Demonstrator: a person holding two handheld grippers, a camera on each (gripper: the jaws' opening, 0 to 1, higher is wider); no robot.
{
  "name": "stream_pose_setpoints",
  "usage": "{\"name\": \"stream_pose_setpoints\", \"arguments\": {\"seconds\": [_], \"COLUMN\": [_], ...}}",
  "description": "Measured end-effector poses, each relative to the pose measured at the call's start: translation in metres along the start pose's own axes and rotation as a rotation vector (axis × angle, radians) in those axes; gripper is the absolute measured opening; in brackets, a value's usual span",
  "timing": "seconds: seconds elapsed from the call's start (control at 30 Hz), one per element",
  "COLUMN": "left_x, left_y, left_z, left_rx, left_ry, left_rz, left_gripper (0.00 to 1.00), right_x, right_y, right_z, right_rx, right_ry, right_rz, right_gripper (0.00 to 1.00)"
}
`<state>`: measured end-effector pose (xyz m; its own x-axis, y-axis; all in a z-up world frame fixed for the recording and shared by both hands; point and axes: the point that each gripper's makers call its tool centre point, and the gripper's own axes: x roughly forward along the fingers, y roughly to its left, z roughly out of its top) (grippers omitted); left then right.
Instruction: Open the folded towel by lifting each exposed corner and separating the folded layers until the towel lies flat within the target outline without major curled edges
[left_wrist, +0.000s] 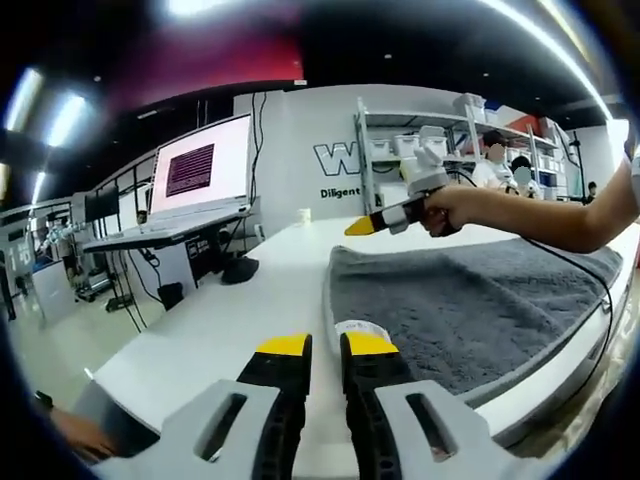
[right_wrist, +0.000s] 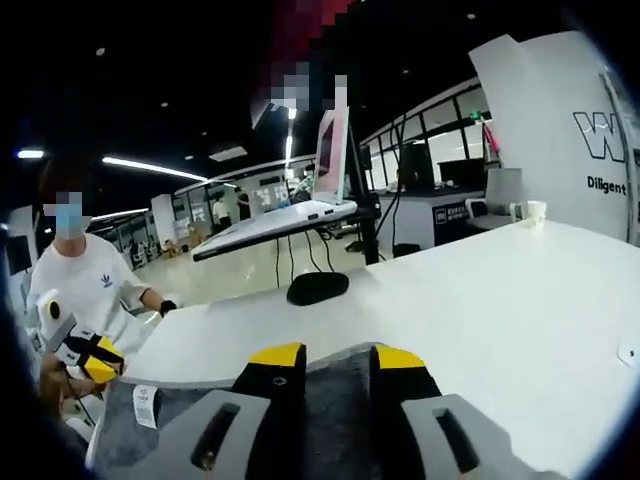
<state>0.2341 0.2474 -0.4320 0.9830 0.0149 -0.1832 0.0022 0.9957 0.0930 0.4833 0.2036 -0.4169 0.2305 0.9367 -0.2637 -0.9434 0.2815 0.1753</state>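
Observation:
A grey towel (left_wrist: 470, 310) lies spread on the white table (left_wrist: 230, 320), with a white label (left_wrist: 358, 328) at its near corner. My left gripper (left_wrist: 326, 345) sits low at that corner, its jaws open by a narrow gap with only table showing between them. A hand holds my right gripper (left_wrist: 362, 226) raised above the towel's far edge. In the right gripper view, my right gripper (right_wrist: 338, 358) is open over the towel (right_wrist: 335, 420). At that view's far left, the left gripper (right_wrist: 100, 358) hangs beside the label (right_wrist: 145, 405) without touching it.
An open laptop (left_wrist: 200, 170) on a stand and a black mouse (left_wrist: 240, 268) stand at the table's far side, with a white cup (left_wrist: 304, 214) further back. Shelving (left_wrist: 420, 140) and people fill the background. A person in a white shirt (right_wrist: 85, 285) stands at the table's end.

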Motion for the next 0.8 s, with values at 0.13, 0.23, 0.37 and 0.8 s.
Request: {"name": "stream_pose_setpoints", "arguments": {"seconds": [0.13,0.23,0.37,0.8], "left_x": [-0.001,-0.001,0.000,0.003], "left_y": [0.000,-0.002,-0.005,-0.016], "left_z": [0.001,0.005,0.009,0.016], "left_rx": [0.002,0.002,0.008,0.037], "left_ry": [-0.002,-0.015,-0.023,-0.042], "left_rz": [0.002,-0.004,-0.017,-0.061], "left_gripper": [0.10,0.09,0.09,0.04], "right_x": [-0.001,0.000,0.002,0.016], "right_y": [-0.001,-0.003,-0.003,-0.004], "right_z": [0.000,0.000,0.000,0.001], "right_rx": [-0.001,-0.005,0.007,0.028], "right_ry": [-0.003,-0.008,-0.013,-0.032], "right_rz": [-0.003,-0.007,-0.003,0.006], "right_gripper": [0.20,0.17,0.15,0.06]}}
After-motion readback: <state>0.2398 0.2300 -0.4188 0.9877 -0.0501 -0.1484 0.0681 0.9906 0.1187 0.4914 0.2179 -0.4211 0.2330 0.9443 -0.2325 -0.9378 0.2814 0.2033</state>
